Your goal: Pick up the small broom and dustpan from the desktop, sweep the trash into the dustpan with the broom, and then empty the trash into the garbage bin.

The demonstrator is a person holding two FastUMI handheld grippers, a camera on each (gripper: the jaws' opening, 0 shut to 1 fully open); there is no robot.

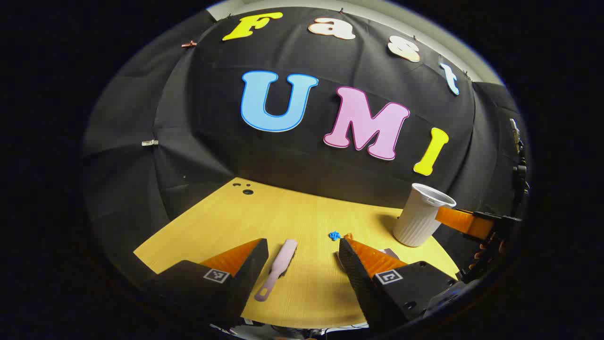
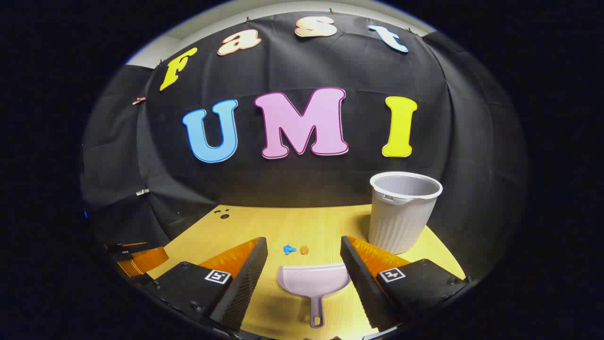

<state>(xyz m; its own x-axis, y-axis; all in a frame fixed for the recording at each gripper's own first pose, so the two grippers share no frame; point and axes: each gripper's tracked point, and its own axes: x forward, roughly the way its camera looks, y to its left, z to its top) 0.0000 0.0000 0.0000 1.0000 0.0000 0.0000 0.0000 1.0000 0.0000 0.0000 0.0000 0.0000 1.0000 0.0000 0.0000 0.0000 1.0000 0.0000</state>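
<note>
In the left gripper view, the left gripper [image 1: 302, 257] hangs over the desk [image 1: 226, 222] with fingers spread and nothing between them but air; the broom [image 1: 278, 268] lies flat below, nearer its left finger. 2 scraps [image 1: 336, 235] sit beyond, and the bin [image 1: 421, 215] stands far right. In the right gripper view, the right gripper [image 2: 304, 264] is likewise spread, straddling the dustpan [image 2: 314, 283] without touching, its handle pointing toward the camera.
</note>
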